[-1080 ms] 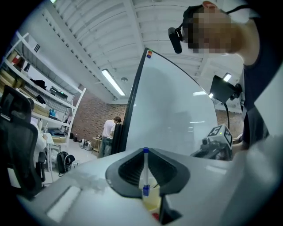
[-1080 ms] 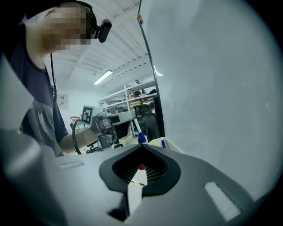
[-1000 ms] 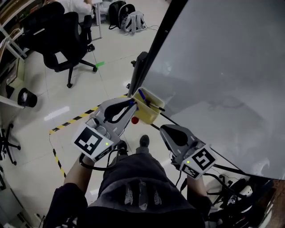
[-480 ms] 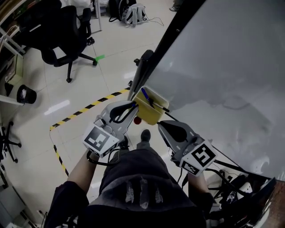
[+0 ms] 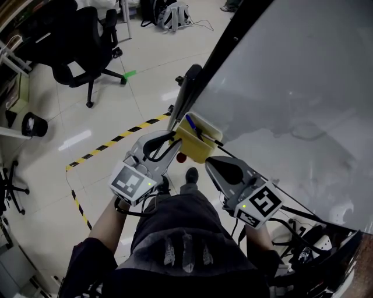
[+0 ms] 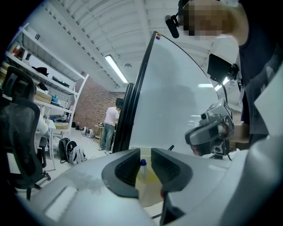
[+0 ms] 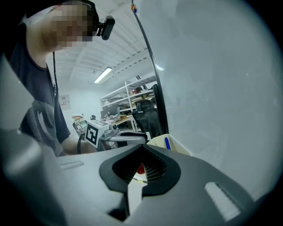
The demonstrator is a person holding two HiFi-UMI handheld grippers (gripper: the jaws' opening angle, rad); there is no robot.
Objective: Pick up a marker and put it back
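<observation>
A yellow holder (image 5: 197, 146) hangs on the lower edge of the whiteboard (image 5: 291, 87). In it lie a blue-capped marker (image 5: 190, 124) and a black marker (image 5: 207, 139). My left gripper (image 5: 174, 137) is at the holder's left end. In the left gripper view the left gripper (image 6: 145, 154) has just been opening its jaws. The blue-capped marker (image 6: 143, 164) stands in the gap over the holder (image 6: 150, 187), with the pads clear of it. My right gripper (image 5: 212, 163) hangs below the holder, shut and empty. Through the right gripper (image 7: 142, 148) a red knob (image 7: 140, 169) shows.
A black office chair (image 5: 76, 41) and backpacks (image 5: 169, 14) stand on the tiled floor to the left. Yellow-black tape (image 5: 111, 142) runs across the floor. Cables (image 5: 303, 244) lie at the lower right. A person (image 6: 108, 128) stands far off beside the whiteboard frame.
My left gripper has sunk lower at the yellow holder's left end, with the blue-capped marker now lying in the holder. My right gripper has barely shifted.
</observation>
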